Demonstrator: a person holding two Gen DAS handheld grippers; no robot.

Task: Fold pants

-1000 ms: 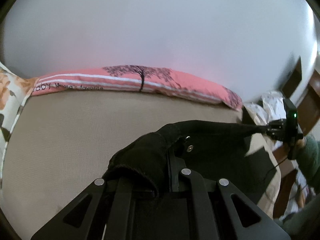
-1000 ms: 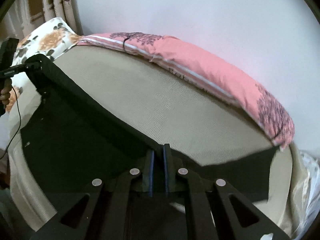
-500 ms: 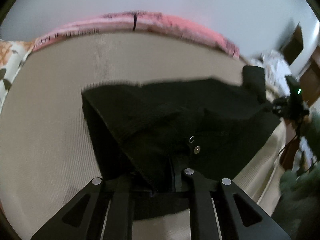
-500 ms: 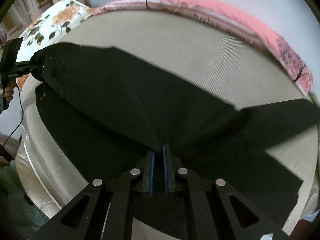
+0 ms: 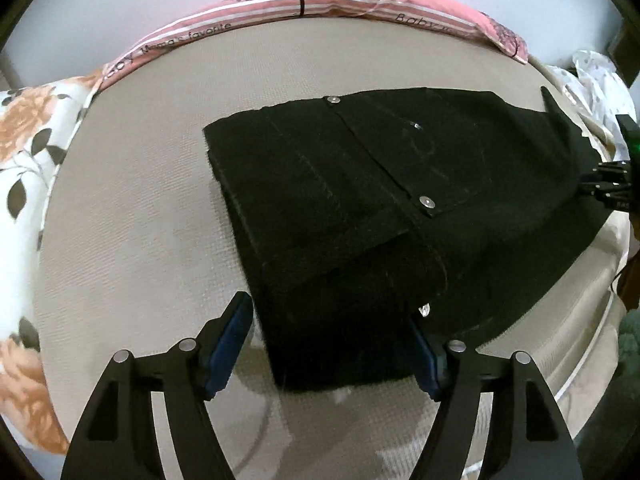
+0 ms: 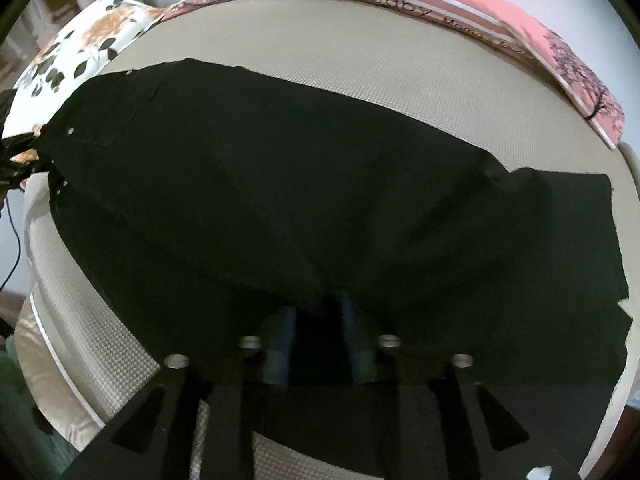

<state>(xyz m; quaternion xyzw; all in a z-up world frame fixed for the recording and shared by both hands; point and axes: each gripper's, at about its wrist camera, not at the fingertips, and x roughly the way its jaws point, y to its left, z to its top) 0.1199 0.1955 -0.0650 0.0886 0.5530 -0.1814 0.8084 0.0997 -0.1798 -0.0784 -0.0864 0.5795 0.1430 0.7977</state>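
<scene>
Black pants (image 5: 360, 208) lie spread on a beige bed (image 5: 132, 216), waistband end with metal buttons toward my left gripper. My left gripper (image 5: 332, 340) is open, its blue-padded fingers (image 5: 230, 336) standing wide on either side of the waistband corner. In the right wrist view the pants (image 6: 300, 184) cover most of the bed (image 6: 360, 64). My right gripper (image 6: 318, 340) is blurred, with its jaws parted around dark cloth at the near edge; the grip itself is hidden. The right gripper also shows at the far right of the left wrist view (image 5: 616, 184).
A pink striped pillow (image 5: 320, 4) runs along the far edge against a white wall. A floral pillow (image 5: 28, 152) lies at the left. White bedding (image 5: 592, 76) and dark wooden furniture sit at the far right. The bed's front edge drops off near my grippers.
The pants came down from being held up and now lie flat on the bed. My left gripper opened and let go of the waistband. My right gripper's jaws have parted.
</scene>
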